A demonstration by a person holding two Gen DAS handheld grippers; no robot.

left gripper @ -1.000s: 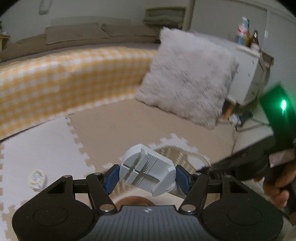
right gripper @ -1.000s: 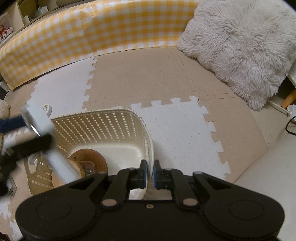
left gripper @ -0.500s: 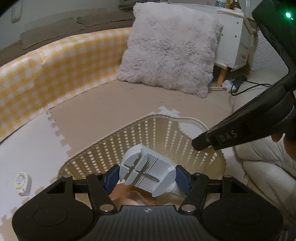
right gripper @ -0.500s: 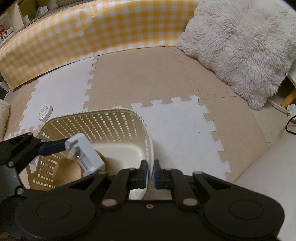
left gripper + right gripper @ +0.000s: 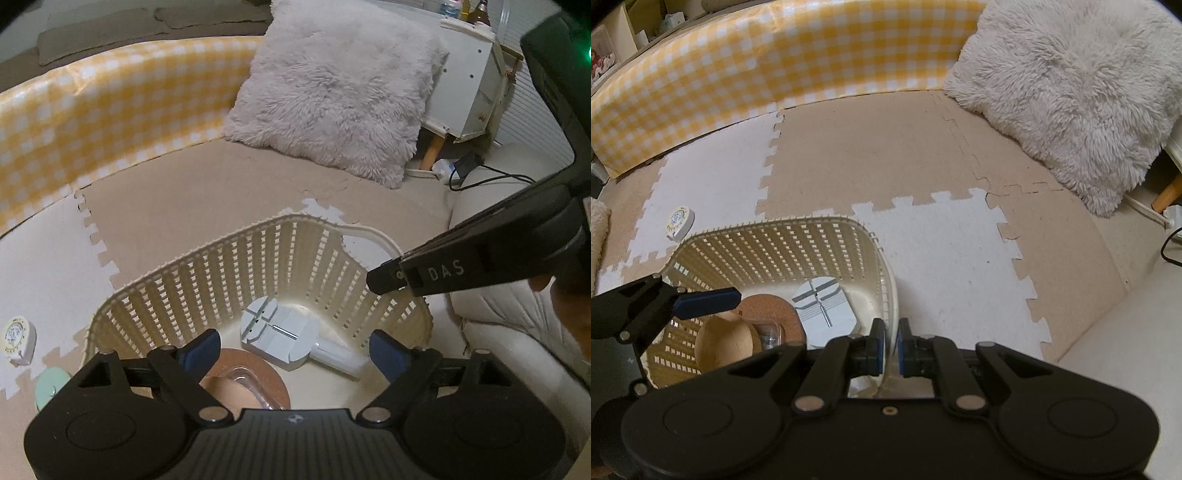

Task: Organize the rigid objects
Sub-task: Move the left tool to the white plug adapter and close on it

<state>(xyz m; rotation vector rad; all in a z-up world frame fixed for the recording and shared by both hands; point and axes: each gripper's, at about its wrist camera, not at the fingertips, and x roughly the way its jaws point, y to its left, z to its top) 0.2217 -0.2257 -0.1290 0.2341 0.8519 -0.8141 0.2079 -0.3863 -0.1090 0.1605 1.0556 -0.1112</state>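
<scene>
A cream lattice basket (image 5: 229, 273) stands on the foam floor mat; it also shows in the right wrist view (image 5: 783, 243). A white-grey block tool (image 5: 277, 338) lies on the basket floor, also seen in the right wrist view (image 5: 823, 306), next to a cork disc (image 5: 772, 314) and a wooden bowl (image 5: 724, 343). My left gripper (image 5: 295, 350) is open and empty above the basket. My right gripper (image 5: 891, 345) is shut on the basket's rim (image 5: 892, 295) at its right side.
A round white tape measure (image 5: 679, 218) lies on the mat left of the basket, also in the left wrist view (image 5: 16, 336). A mint round object (image 5: 50, 384) sits beside it. A fluffy pillow (image 5: 1067, 81), a yellow checked bumper (image 5: 775, 62) and a white cabinet (image 5: 469, 85) border the mat.
My left gripper lowered over the basket, opened and let go of the white-grey block tool, which now lies on the basket floor. My right gripper stayed clamped on the rim.
</scene>
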